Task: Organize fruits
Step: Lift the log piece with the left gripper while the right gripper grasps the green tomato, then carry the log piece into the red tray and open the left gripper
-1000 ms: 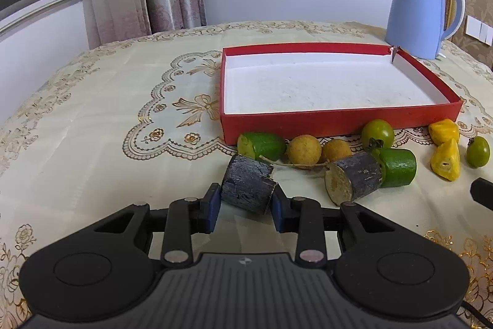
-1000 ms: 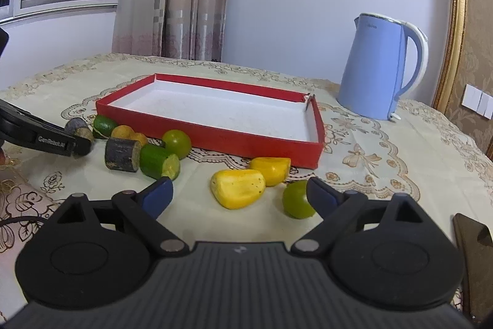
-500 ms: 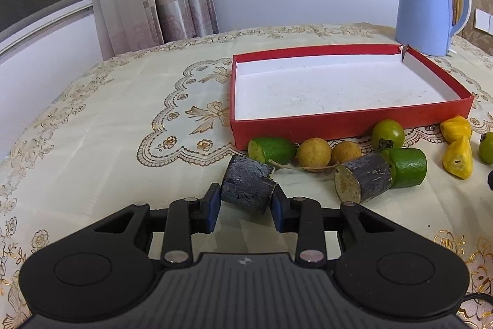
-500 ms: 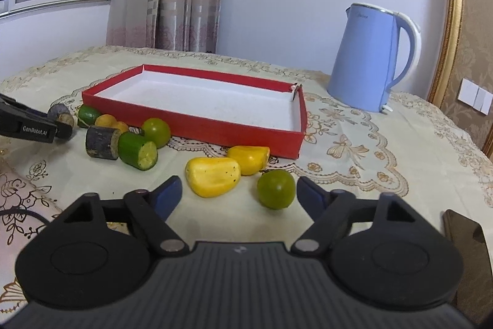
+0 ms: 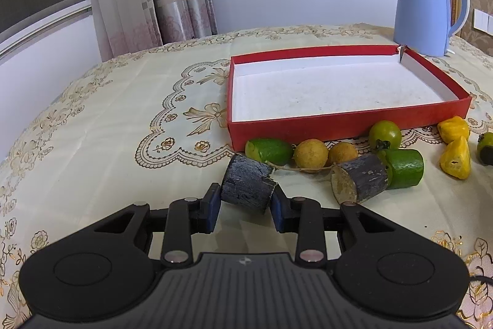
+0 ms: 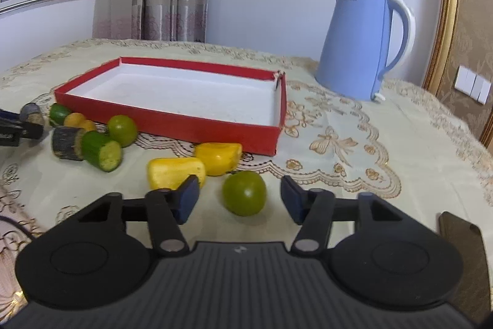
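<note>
Right gripper [image 6: 238, 198] now brackets green fruit [image 6: 244, 197].

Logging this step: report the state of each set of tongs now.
Left tongs: closed on the dark sugarcane piece.
Right tongs: open, holding nothing; a green fruit sits between them.

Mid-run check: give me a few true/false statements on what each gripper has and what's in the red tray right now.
1. The left gripper is shut on a dark sugarcane piece. True.
2. The red tray already holds two fruits. False: it holds nothing; all the fruit lies on the tablecloth in front of it.
3. The right gripper is open, with a round green fruit between its fingers. True.
4. The right gripper grips a yellow fruit piece. False: the yellow piece lies just beyond its left finger, ungripped.
5. The blue kettle lies tipped over. False: it stands upright behind the tray.
</note>
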